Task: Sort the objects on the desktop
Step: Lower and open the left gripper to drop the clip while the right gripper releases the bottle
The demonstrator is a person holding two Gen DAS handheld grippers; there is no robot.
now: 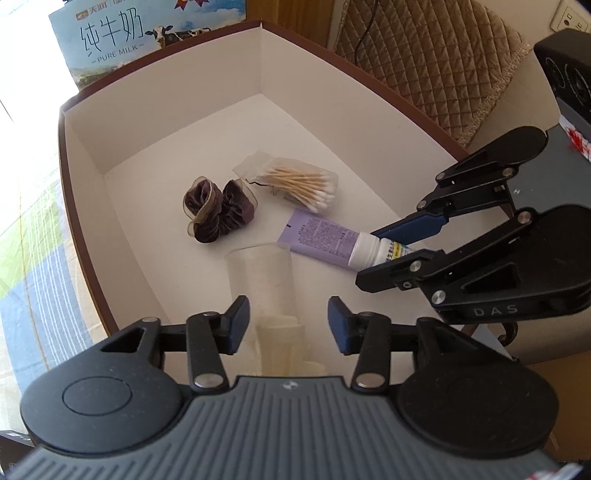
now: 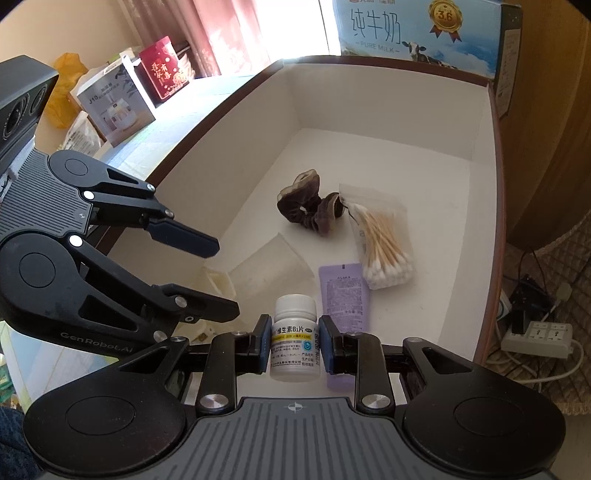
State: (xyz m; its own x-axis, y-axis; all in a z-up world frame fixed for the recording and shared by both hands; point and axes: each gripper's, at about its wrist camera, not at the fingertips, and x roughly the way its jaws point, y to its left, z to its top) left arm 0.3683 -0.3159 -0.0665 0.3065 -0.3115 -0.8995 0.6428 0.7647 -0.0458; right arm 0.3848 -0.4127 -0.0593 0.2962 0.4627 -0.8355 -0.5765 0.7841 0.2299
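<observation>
A white box with a brown rim (image 1: 70,155) (image 2: 480,122) holds a dark purple scrunchie (image 1: 218,210) (image 2: 308,208), a bag of cotton swabs (image 1: 295,182) (image 2: 384,251), a lilac tube (image 1: 317,240) (image 2: 343,291) and a clear plastic cup (image 1: 262,280) (image 2: 269,271) lying on its side. My right gripper (image 2: 294,343) (image 1: 388,247) is shut on a white vitamin bottle (image 2: 294,339) (image 1: 367,251), held over the box beside the tube. My left gripper (image 1: 288,325) (image 2: 221,277) is open, its fingers on either side of the cup without touching it.
A blue milk carton (image 1: 110,37) (image 2: 417,29) stands behind the box. A quilted chair (image 1: 436,55) is at the right. Boxes and a red tin (image 2: 162,74) sit on the left. A power strip (image 2: 535,336) lies on the floor at the right.
</observation>
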